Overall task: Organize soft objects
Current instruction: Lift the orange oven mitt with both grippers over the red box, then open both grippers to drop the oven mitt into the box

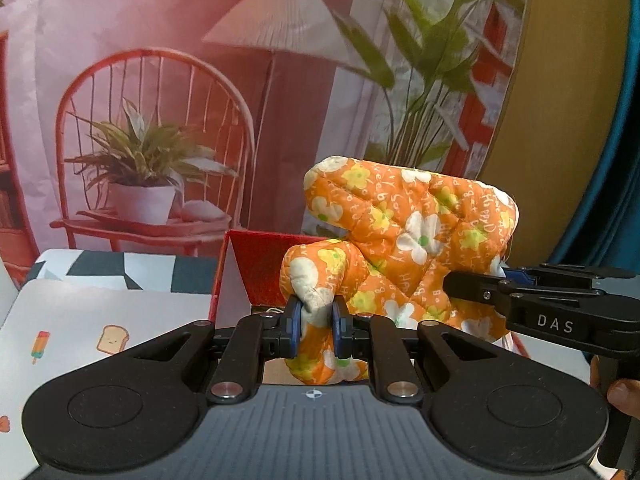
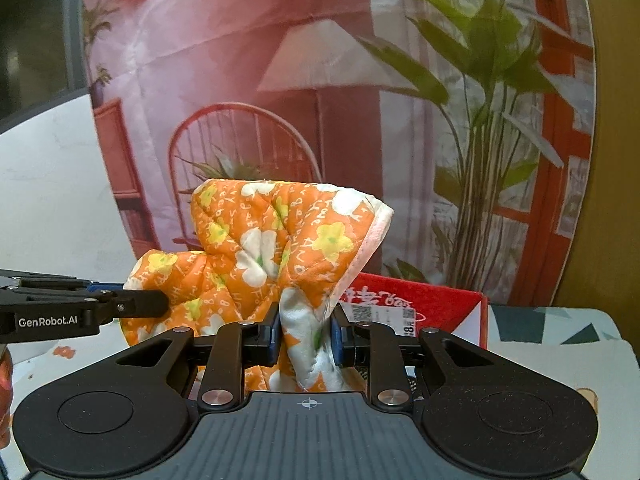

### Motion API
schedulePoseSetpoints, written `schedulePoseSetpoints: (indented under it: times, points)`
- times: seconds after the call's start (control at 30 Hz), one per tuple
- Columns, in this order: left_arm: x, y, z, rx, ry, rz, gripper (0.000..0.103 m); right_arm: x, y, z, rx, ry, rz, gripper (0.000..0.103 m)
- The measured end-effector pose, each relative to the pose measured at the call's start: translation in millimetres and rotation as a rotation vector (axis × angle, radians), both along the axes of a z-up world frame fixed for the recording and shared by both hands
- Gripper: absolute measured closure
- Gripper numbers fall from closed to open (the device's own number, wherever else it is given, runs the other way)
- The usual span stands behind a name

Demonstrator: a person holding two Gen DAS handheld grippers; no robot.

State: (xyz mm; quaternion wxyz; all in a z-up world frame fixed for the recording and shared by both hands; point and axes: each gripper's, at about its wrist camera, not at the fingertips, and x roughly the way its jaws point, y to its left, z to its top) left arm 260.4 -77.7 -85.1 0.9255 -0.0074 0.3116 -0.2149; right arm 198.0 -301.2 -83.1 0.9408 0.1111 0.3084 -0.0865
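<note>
While both clamp the orange "Happy" mitt [image 1: 404,232], right gripper [image 2: 306,336] reads "DAS", left gripper [image 1: 316,326] "GenRobot.AI".

The bench [image 1: 80,320] wears a pale cover printed with small cartoons (an ice lolly, a slice of toast). Toward its far edge lies a cloth [image 1: 132,270] patterned in white, grey and dark teal blocks. Just beside that stands an open red box [image 1: 276,264], a white label with printed codes stuck on its inner wall.
</note>
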Motion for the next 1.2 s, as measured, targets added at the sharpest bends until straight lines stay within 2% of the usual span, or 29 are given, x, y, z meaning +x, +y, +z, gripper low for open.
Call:
schedulePoseSetpoints:
  times: [0.23,0.43,0.5,0.63,0.73,1.0,1.1,1.13,1.2]
  points:
    - [29,-12,-28,0.06,0.115,-0.007,0.087,19,-17,-36,0.052,0.081,-0.022,0.081]
    - [34,-13,-49,0.086,0.181,-0.023,0.085,23,-22,-70,0.118,0.181,-0.04,0.081]
    - [33,-13,-52,0.094,0.183,-0.032,0.082,22,-23,-77,0.136,0.201,-0.05,0.081]
    - [28,-11,-51,0.117,0.17,-0.034,0.069,21,-21,-89,0.146,0.243,-0.052,0.082]
    - [25,-9,-46,0.123,0.154,-0.031,0.063,21,-20,-96,0.158,0.266,-0.054,0.082]
    - [19,-3,-41,0.128,0.135,-0.015,0.062,29,-1,-107,0.191,0.302,-0.022,0.083]
    - [17,1,-39,0.135,0.131,-0.003,0.062,34,6,-108,0.166,0.321,-0.033,0.082]
    - [16,2,-38,0.136,0.129,0.001,0.061,34,6,-107,0.157,0.322,-0.044,0.081]
    - [15,6,-36,0.137,0.125,0.013,0.059,32,7,-103,0.124,0.322,-0.069,0.069]
